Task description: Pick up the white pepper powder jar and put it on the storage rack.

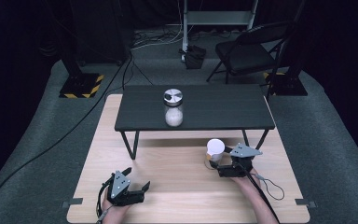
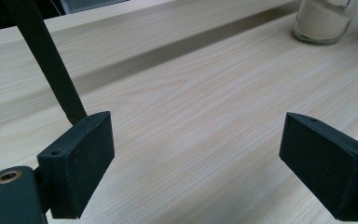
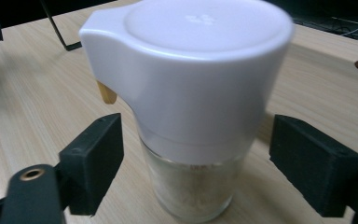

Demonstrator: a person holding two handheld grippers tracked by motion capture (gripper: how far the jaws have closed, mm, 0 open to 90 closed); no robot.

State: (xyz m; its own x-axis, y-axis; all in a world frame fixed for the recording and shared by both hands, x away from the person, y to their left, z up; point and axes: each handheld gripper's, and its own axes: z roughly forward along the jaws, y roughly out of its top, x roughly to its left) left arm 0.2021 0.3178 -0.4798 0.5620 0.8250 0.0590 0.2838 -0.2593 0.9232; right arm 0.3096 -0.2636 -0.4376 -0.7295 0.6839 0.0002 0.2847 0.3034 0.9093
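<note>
Up close, the right gripper view shows the right tongs (image 3: 193,168) spread around the white-capped shaker (image 3: 191,107), pads apparently not touching its glass. High view places it on the counter (image 1: 168,186). Left tongs (image 2: 200,168) gape, empty; shaker base cut off.

A glass jar (image 1: 173,108) with a metal lid, partly filled with white powder, stood upright on a small dark table (image 1: 233,114), which rested on a light wooden tabletop (image 1: 168,186). Behind it, a black folding chair (image 1: 249,49) stood on the grey floor among cables.
</note>
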